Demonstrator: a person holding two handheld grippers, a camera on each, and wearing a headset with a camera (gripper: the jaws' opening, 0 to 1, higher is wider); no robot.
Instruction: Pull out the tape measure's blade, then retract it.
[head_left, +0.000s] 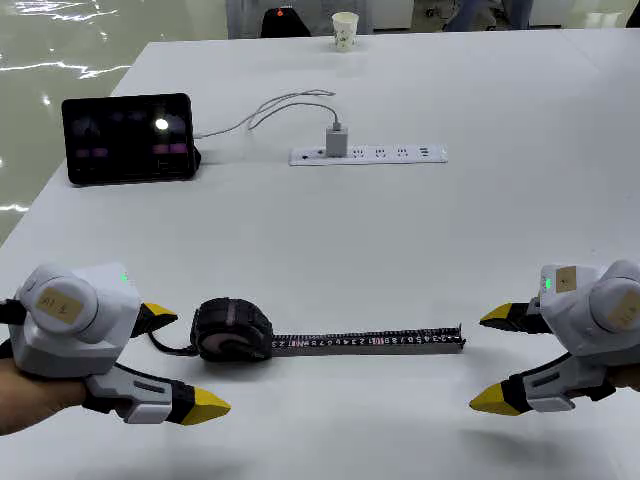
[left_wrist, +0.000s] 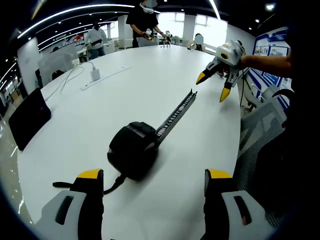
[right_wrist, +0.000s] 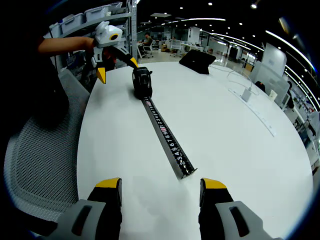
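My left hand-held gripper (head_left: 190, 360) is spread apart, with the tape case (head_left: 232, 330) lying just ahead of its jaws, untouched. The blade (head_left: 370, 341) lies extended along the bench (head_left: 400, 250). My right hand-held gripper (head_left: 485, 360), also apart, sits just beyond the blade's tip.

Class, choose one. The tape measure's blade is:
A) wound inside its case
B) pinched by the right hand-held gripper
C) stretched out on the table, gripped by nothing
C: the blade lies extended on the table, the open right hand-held gripper clear of it.

Tablet (head_left: 128, 138) screen contents illegible
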